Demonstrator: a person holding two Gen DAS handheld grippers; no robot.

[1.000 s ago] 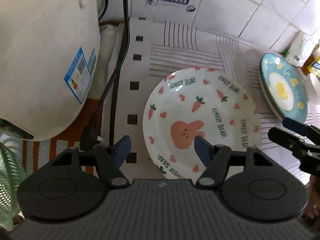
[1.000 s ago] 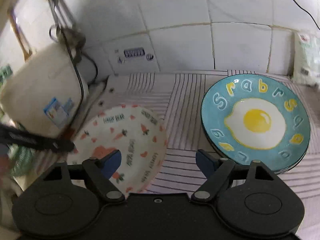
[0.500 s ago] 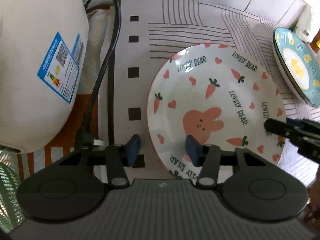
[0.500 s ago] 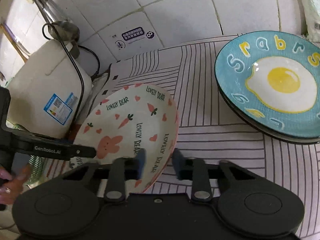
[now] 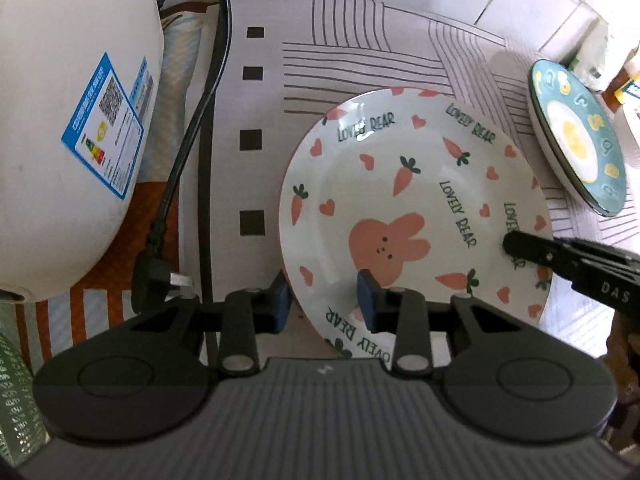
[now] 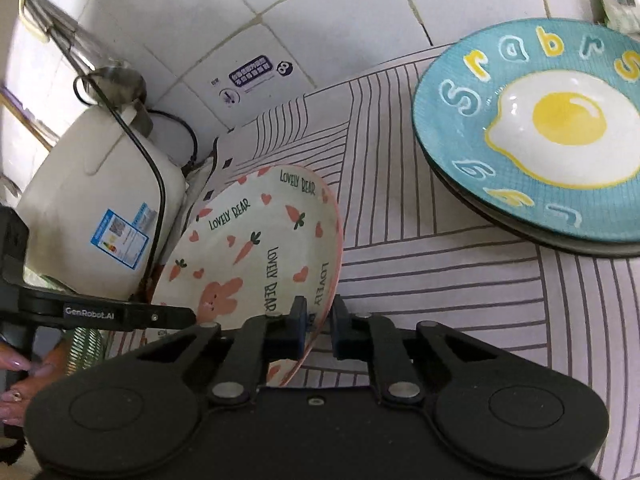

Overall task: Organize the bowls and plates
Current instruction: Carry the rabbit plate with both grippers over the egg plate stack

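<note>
A white rabbit-and-carrot plate [image 5: 404, 216] lies on the striped mat; it also shows in the right wrist view [image 6: 256, 256], tilted up. My right gripper [image 6: 318, 328] is shut on its near right rim, one pad above and one below. My left gripper [image 5: 322, 306] straddles the plate's near left rim with its jaws partly closed and a gap still showing. A blue fried-egg plate [image 6: 536, 132] sits on a dark plate to the right, also seen in the left wrist view [image 5: 576, 140].
A white rice cooker [image 5: 68, 120] with its black power cord [image 5: 188, 128] stands at the left. The tiled wall [image 6: 320, 12] runs behind the mat. Packets [image 5: 600, 64] stand behind the blue plate. A green mesh item [image 5: 12, 380] is at the near left.
My right gripper closed onto the rabbit plate's right rim and tipped that side up. My left gripper moved in and narrowed its jaws around the near left rim.
</note>
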